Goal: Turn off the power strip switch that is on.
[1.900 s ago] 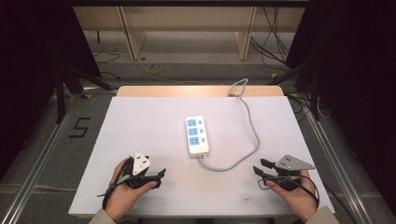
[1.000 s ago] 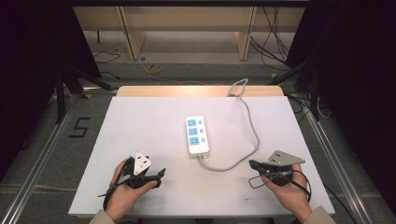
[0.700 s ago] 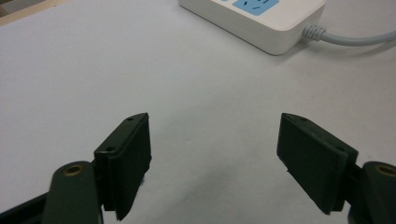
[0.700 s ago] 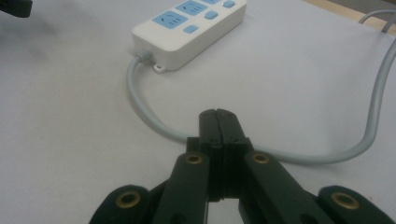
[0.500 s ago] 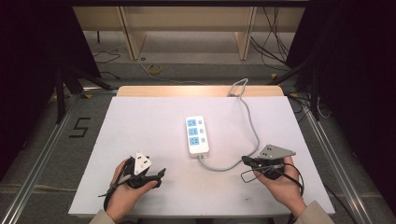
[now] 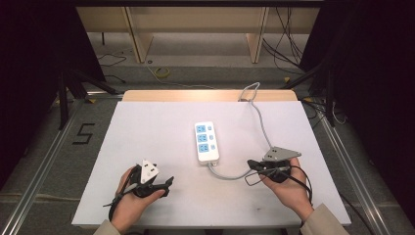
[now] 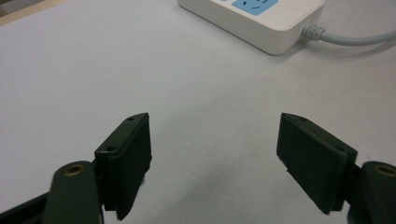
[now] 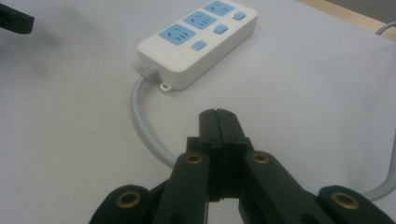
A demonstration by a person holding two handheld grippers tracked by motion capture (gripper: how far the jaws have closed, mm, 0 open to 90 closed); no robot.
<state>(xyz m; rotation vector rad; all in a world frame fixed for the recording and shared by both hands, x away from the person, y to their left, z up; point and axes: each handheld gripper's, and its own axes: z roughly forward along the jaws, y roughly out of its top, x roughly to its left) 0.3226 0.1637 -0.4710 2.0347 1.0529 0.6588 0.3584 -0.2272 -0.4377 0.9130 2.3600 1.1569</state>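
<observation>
A white power strip with three blue sockets lies mid-table; its grey cable loops from its near end round to the right and off the far edge. My right gripper is shut with nothing between its jaws, just right of the cable's near bend. In the right gripper view the closed tips point toward the strip and hover over the cable. My left gripper rests at the near left, open and empty. The left gripper view has its pads wide apart over bare table, the strip's end beyond.
The white table top has a wooden strip along its far edge. Dark frame rails run down both sides. Cables lie on the floor beyond the table.
My right gripper has moved left, toward the cable's bend near the strip. The left gripper has stayed put.
</observation>
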